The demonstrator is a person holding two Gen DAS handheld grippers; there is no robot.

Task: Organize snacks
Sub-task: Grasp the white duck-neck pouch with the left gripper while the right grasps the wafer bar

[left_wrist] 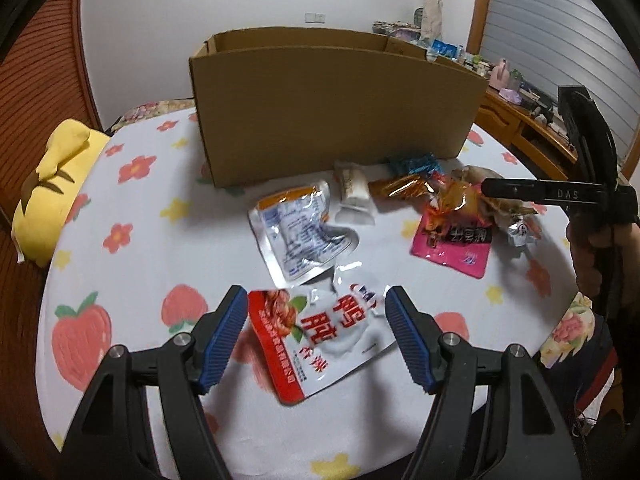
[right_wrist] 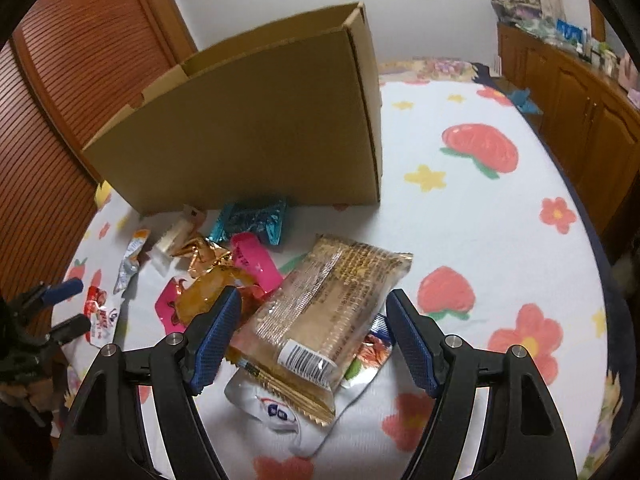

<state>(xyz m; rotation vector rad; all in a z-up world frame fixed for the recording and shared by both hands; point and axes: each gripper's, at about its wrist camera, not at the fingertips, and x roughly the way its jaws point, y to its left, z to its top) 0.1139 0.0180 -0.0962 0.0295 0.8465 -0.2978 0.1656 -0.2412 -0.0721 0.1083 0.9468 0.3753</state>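
Left gripper (left_wrist: 314,320) gapes wide around 1 red-white pouch (left_wrist: 320,340), gripping nothing; right gripper (right_wrist: 314,320) gapes over 1 biscuit pack (right_wrist: 320,320). 1 cardboard box (left_wrist: 332,116).

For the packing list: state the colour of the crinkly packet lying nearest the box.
Shiny teal-blue foil packet, clearest in the right wrist view, beside the cardboard box.
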